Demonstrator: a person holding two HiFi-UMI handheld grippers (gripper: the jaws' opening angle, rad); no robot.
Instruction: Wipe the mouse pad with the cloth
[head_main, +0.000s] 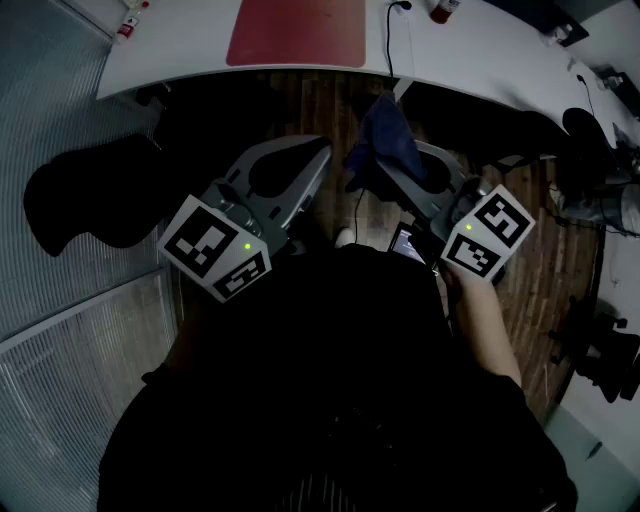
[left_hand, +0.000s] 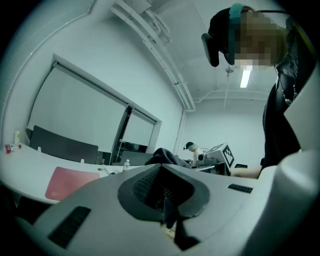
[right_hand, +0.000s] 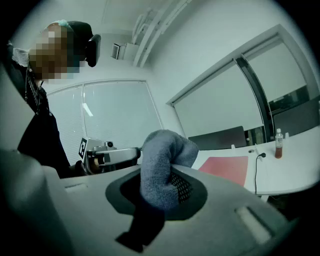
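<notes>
Person's torso (head_main: 330, 400) in foreground; right gripper (head_main: 408, 178) clamped on blue cloth (head_main: 385, 135); left gripper (head_main: 300, 160) jaws together, empty. Red mouse pad (head_main: 295, 30) lies on white desk (head_main: 480, 50), well apart from cloth.

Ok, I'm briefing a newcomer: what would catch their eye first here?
The blue-grey cloth bunched in the right gripper, whose jaws are shut on it, held short of the white desk. Beyond it, the red mouse pad lies on that desk, untouched. The left gripper alongside is shut on nothing.

White desk (head_main: 180, 50): red mouse pad (head_main: 295, 30), black cable (head_main: 388, 40) on top.
</notes>
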